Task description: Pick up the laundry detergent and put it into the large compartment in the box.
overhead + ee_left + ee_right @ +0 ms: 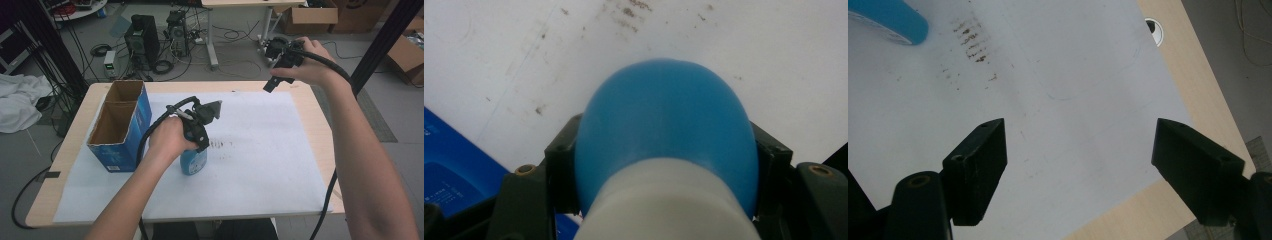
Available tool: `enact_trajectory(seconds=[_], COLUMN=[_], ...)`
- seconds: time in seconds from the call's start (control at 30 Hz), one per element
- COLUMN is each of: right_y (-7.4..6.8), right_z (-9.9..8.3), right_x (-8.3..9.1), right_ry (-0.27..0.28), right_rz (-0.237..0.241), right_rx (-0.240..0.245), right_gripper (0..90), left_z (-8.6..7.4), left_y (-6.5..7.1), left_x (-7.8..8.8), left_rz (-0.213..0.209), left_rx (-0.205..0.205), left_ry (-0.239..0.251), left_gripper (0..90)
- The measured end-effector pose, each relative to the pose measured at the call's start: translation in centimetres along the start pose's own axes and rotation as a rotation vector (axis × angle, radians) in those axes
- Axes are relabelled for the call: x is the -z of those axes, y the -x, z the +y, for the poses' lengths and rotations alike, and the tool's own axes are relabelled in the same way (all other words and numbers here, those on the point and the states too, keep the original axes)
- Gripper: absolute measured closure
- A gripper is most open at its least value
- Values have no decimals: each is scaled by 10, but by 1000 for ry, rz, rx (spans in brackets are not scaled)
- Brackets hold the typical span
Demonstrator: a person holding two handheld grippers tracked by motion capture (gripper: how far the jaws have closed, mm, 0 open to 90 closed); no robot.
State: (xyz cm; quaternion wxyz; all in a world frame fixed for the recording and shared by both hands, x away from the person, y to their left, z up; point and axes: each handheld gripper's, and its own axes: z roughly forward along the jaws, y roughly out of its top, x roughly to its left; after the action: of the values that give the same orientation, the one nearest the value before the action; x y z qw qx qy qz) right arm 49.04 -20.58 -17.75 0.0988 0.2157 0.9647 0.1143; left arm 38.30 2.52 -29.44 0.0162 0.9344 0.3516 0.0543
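One blue bottle (pixel 193 161) is standing on the tabletop (pixel 305 95), with the left gripper (pixel 664 165) clamping its jaws on it; one blue box (pixel 122 125) is standing beside, and the right gripper (pixel 1078 155) is hovering, jaws apart.

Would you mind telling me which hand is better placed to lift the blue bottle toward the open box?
The left. The left gripper is already clamped around the blue bottle, right beside the open box. The right gripper hangs open, holding nothing, over the table's far right corner.
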Motion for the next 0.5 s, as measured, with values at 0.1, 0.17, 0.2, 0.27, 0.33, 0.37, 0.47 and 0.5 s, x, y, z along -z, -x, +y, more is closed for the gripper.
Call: enact_trajectory(seconds=[0.1,0.17,0.2,0.27,0.33,0.37,0.47,0.5], right_y=[0,0,0,1,1,1,0,0], right_z=[-1,-1,-1,-1,-2,-2,-1,-1], right_x=[0,-1,-1,-2,-3,-3,-4,-4], right_ry=[1,2,0,-2,1,2,-2,-3], right_rz=[3,3,3,6,8,9,11,10], right_rx=[-2,-1,-3,-3,-6,-5,-2,0], right_gripper=[223,223,223,224,224,225,226,227], left_z=[0,1,1,1,1,1,2,2], left_y=[-1,-1,-2,-2,-3,-3,-3,-3], left_x=[0,1,1,1,2,2,2,2], left_rz=[-5,-11,-14,-20,-32,-34,-35,-36], left_rx=[11,19,21,26,35,39,42,44], left_ry=[-2,-3,-3,-3,-6,-9,-14,-14], left_gripper=[355,359,361,368,375,375,376,377])
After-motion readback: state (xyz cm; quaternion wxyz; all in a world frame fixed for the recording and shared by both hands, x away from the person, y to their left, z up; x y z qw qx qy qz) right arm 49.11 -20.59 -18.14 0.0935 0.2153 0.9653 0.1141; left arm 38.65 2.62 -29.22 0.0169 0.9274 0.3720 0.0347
